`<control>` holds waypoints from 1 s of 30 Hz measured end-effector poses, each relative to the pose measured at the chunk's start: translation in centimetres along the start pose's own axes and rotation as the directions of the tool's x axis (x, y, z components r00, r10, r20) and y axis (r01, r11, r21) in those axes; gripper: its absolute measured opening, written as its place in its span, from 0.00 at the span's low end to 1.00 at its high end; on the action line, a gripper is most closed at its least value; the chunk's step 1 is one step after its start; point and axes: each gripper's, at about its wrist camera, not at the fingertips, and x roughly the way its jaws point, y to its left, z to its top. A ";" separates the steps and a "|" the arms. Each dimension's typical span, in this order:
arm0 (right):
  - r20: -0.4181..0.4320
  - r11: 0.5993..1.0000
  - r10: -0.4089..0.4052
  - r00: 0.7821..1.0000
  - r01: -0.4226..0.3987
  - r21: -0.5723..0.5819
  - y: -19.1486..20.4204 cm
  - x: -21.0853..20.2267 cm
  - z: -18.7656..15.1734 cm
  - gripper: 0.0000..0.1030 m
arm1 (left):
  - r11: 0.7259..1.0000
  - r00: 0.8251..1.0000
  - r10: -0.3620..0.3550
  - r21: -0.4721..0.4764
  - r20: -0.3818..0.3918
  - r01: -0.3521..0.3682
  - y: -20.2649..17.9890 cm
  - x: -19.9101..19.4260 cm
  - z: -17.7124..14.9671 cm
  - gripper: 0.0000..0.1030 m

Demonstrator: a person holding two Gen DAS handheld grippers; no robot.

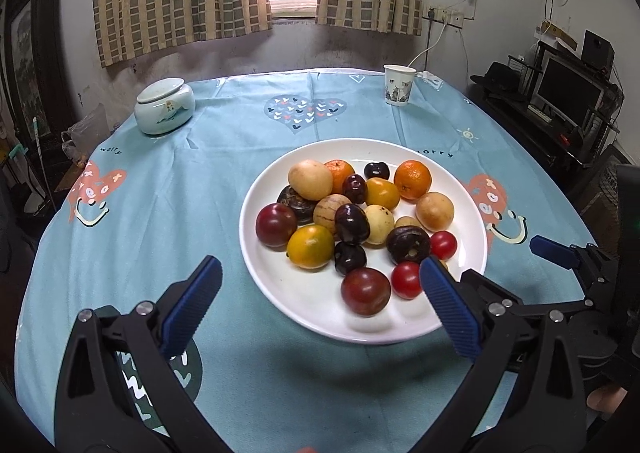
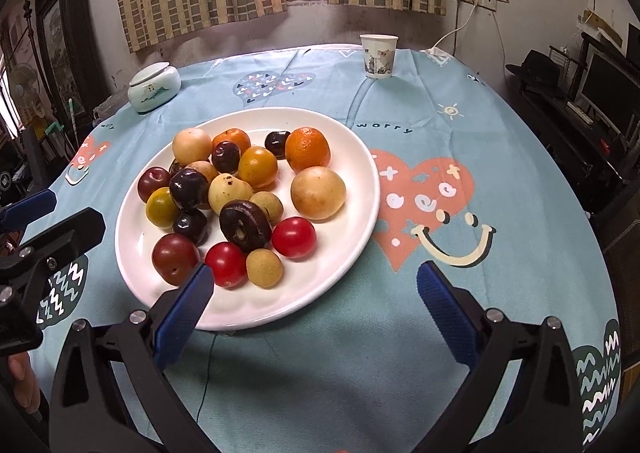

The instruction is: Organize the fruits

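At the far left of the round table's light-blue printed cloth [image 1: 248, 157], a squat, pale glazed ceramic jar with a lid [image 1: 164, 106] is sitting well apart from everything else. The left gripper [image 1: 320, 285] is hovering with its blue ribbed jaws spread wide and nothing between them; its left finger is hanging over bare cloth, its right one over the near rim of the wide white ceramic plate [image 1: 276, 189]. All the fruit is lying heaped on that plate: two oranges, yellow-orange fruits, pale tan ones, dark plums, flat brown-black ones and red cherry tomatoes [image 1: 407, 279]. The right-wrist view is showing a small tan round fruit [image 2: 264, 267] just beside the tomatoes, which the left view is mostly hiding behind a finger. The right gripper [image 2: 316, 289] is also standing fully spread and empty, over the plate's near-right edge. A printed white paper cup [image 2: 378, 55] is standing upright at the far edge.
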 end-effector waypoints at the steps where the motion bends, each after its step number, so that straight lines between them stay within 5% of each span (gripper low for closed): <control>1: -0.001 1.000 0.000 1.000 0.000 0.000 0.0 0.0 0.0 0.99 | 1.000 1.000 0.000 0.000 0.000 0.000 0.0 0.0 0.0 0.98; 30: -0.008 1.000 0.007 1.000 -0.007 0.004 0.2 0.0 -0.2 0.99 | 1.000 1.000 -0.015 -0.018 -0.020 0.015 0.1 0.4 -0.2 0.98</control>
